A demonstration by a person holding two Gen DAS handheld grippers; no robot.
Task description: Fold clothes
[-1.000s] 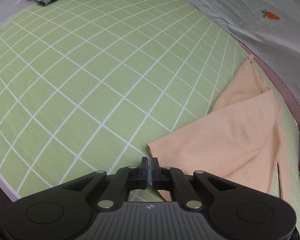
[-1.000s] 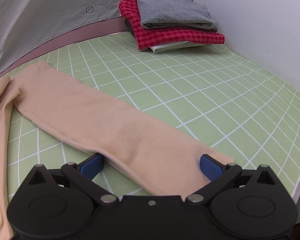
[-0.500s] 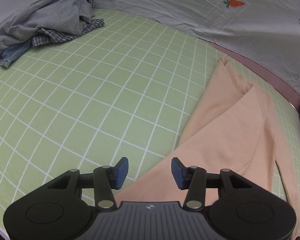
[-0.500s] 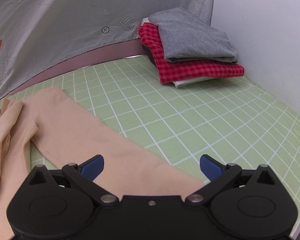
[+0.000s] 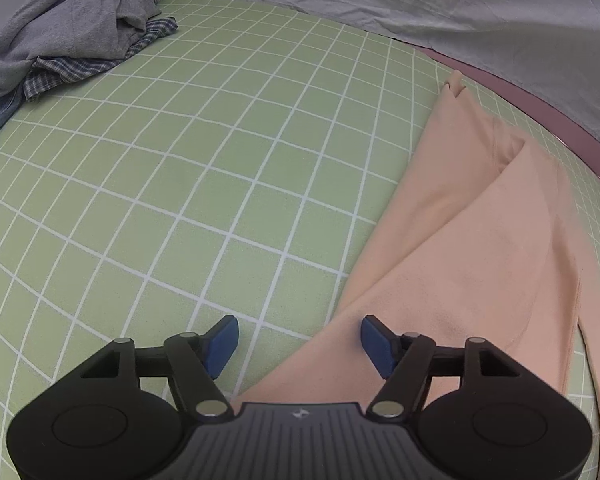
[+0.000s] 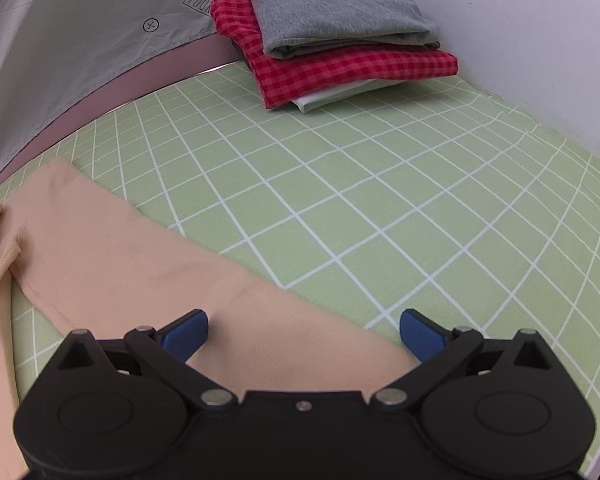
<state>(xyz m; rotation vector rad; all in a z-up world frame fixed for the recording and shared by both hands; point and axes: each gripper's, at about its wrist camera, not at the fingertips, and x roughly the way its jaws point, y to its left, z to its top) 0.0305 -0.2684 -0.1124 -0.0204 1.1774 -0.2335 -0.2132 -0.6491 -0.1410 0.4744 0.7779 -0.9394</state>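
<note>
A peach garment (image 5: 472, 240) lies partly folded on the green checked sheet (image 5: 180, 184), stretching from the near right to the far right in the left wrist view. My left gripper (image 5: 299, 340) stands open above its near edge, holding nothing. In the right wrist view a long peach strip of the garment (image 6: 140, 272) runs from the far left under my right gripper (image 6: 303, 332), which is open with the cloth lying below its blue fingers (image 6: 188, 330).
A crumpled pile of grey, plaid and denim clothes (image 5: 68, 36) sits at the far left. A folded stack, grey on red check on white (image 6: 332, 44), rests at the far right by the white wall (image 6: 520, 32). A grey printed sheet (image 5: 420, 4) hangs behind.
My left gripper was shut on the garment's corner a second ago; it has let go, opened wide and moved forward over the cloth. The right gripper stayed open and shifted slightly.
</note>
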